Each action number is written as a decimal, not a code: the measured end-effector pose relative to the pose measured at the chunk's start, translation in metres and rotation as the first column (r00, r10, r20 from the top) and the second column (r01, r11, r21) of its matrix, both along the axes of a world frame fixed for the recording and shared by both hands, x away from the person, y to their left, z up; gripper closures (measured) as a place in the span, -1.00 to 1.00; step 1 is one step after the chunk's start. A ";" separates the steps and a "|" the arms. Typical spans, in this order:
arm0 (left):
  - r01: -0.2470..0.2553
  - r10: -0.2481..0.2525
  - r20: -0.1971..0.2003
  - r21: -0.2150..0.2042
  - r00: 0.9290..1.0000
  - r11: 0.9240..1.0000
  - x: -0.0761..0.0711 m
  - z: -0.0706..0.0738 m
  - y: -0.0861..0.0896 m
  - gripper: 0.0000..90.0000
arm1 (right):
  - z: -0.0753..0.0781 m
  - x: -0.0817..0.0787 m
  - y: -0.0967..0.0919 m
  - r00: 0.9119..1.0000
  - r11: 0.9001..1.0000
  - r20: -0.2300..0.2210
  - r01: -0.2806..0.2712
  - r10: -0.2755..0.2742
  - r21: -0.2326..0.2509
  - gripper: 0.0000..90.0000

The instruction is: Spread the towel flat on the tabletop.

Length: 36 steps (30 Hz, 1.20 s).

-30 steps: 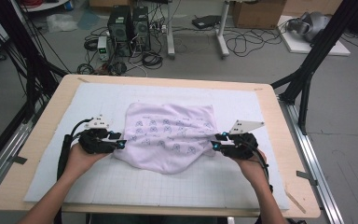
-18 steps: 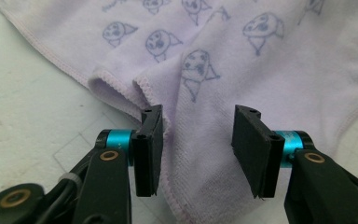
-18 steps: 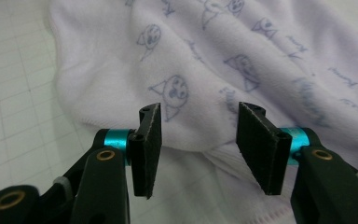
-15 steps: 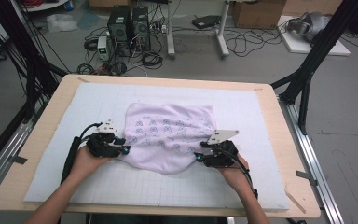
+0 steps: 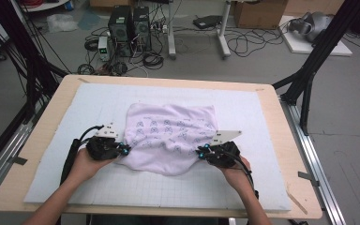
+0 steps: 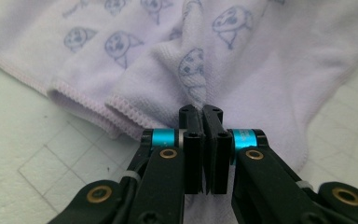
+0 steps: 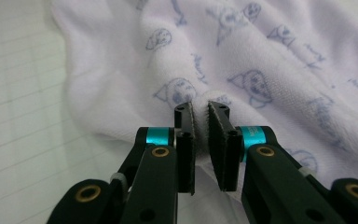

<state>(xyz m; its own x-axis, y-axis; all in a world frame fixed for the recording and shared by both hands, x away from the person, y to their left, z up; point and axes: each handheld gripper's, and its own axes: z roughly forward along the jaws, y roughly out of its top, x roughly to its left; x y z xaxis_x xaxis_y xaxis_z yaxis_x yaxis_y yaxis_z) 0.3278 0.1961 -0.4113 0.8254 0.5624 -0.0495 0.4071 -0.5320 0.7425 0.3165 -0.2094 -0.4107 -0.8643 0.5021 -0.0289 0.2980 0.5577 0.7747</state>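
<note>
A pale lilac cloth (image 5: 168,133) printed with small blue cartoon faces lies rumpled in the middle of the white gridded mat (image 5: 75,117). My left gripper (image 5: 123,149) is at the cloth's near left edge. In the left gripper view its jaws (image 6: 201,112) have just been closing and now pinch a raised fold of the cloth (image 6: 135,46) beside the hem. My right gripper (image 5: 200,151) is at the near right edge. Its jaws (image 7: 201,108) have just been closing too, and a small ridge of cloth (image 7: 270,60) is squeezed between the pads.
The mat covers a wooden table (image 5: 290,140); bare mat lies on all sides of the cloth. Beyond the far edge, on the floor, stand computer towers (image 5: 129,23) among cables. Black frame posts (image 5: 309,70) rise at both sides.
The right gripper has moved left and nearer to me along the cloth's edge. Both grippers' jaws have closed on the cloth. The left hand has hardly shifted.
</note>
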 end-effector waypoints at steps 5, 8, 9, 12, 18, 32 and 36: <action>0.025 -0.024 0.031 -0.037 0.999 0.999 -0.015 0.018 -0.001 0.93 | 0.019 -0.017 -0.012 0.999 1.000 0.033 -0.019 0.019 0.005 0.81; 0.041 -0.038 0.042 -0.056 0.998 0.998 -0.023 0.025 -0.002 0.93 | 0.031 -0.026 -0.021 0.999 1.000 0.045 -0.017 0.017 0.006 0.81; 0.045 -0.043 0.043 -0.061 0.998 0.997 -0.026 0.027 -0.002 0.93 | 0.035 -0.029 -0.024 0.999 1.000 0.048 -0.017 0.017 0.009 0.81; 0.060 -0.057 0.047 -0.060 0.997 0.996 -0.030 0.028 -0.005 0.93 | 0.047 -0.035 -0.033 0.998 1.000 0.058 -0.018 0.017 0.019 0.81; 0.012 -0.012 0.010 -0.022 1.000 1.000 -0.012 0.008 -0.012 0.93 | 0.043 -0.021 -0.028 0.999 1.000 0.050 -0.013 0.013 -0.007 0.81; -0.054 0.054 -0.026 0.000 0.998 0.999 0.015 -0.014 -0.014 0.89 | -0.001 0.042 0.008 0.998 1.000 -0.058 -0.001 -0.001 -0.026 0.77; -0.071 0.071 -0.007 -0.024 0.997 0.997 0.010 -0.005 -0.007 0.68 | 0.007 0.035 0.001 0.999 1.000 -0.039 0.012 -0.012 0.001 0.64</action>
<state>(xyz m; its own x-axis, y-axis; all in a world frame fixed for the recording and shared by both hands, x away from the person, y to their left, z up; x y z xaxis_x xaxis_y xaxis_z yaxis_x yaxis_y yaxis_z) 0.3380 0.1891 -0.4165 0.7832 0.6179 -0.0692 0.4479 -0.4836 0.7520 0.3517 -0.2082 -0.4034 -0.8587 0.5124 0.0056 0.3350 0.5530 0.7629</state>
